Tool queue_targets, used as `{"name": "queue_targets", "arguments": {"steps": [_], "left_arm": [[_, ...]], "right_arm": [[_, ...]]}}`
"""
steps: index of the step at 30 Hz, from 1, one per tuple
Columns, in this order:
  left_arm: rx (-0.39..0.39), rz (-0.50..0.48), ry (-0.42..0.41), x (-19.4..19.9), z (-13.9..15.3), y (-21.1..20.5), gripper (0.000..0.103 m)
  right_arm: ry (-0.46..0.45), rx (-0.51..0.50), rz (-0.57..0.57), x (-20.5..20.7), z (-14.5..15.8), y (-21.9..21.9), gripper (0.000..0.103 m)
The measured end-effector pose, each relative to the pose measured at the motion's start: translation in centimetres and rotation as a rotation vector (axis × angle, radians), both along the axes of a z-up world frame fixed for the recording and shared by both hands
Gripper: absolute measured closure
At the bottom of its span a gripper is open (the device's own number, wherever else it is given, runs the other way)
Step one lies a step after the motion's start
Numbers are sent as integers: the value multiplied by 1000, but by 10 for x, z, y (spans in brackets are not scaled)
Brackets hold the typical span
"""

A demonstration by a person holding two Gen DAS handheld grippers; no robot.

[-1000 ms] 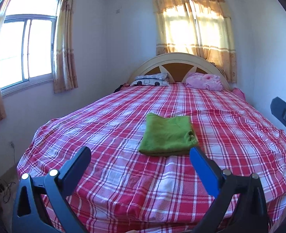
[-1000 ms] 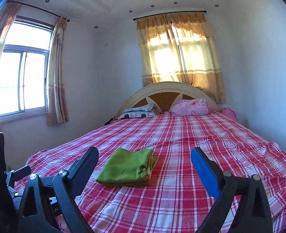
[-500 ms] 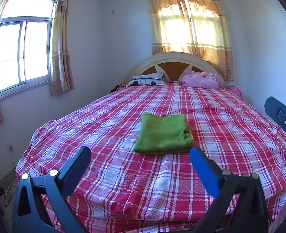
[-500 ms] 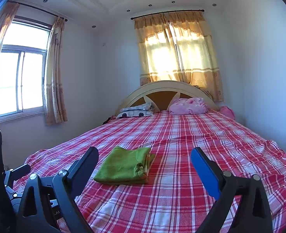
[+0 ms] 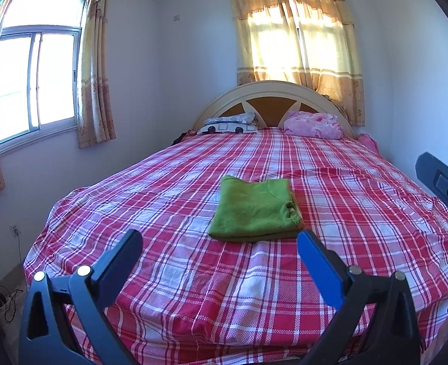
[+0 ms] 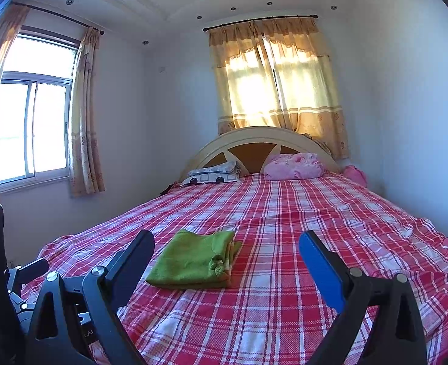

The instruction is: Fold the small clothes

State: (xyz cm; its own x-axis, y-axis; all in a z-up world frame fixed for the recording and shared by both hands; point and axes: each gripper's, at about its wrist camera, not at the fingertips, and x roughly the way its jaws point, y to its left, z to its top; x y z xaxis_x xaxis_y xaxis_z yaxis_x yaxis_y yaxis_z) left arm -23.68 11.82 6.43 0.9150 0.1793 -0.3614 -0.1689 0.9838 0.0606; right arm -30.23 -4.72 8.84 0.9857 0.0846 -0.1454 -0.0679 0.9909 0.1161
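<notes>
The left gripper (image 5: 219, 241) was spread wide and empty, drawn slightly farther back from the bed (image 5: 175, 276) than before. The folded green garment (image 5: 254, 210) lay unmoved mid-bed. The right gripper (image 6: 227, 241), also spread, had perhaps lifted a little.

Black-framed tool (image 5: 218, 243) with blue pads (image 5: 318, 267), silver screws (image 5: 84, 270)
</notes>
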Motion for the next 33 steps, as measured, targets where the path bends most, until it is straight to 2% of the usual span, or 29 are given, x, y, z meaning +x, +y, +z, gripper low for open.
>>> {"name": "queue_targets", "arguments": {"steps": [16, 23, 33], "left_arm": [[-5, -3, 8, 2, -1, 3, 0], [2, 24, 27, 6, -4, 5, 0], [21, 1, -24, 2, -1, 4, 0]], "right_arm": [[-3, 3, -5, 0, -1, -1, 7], [-2, 4, -19, 1, -2, 3, 7], [-1, 0, -24, 0, -3, 6, 7]]}}
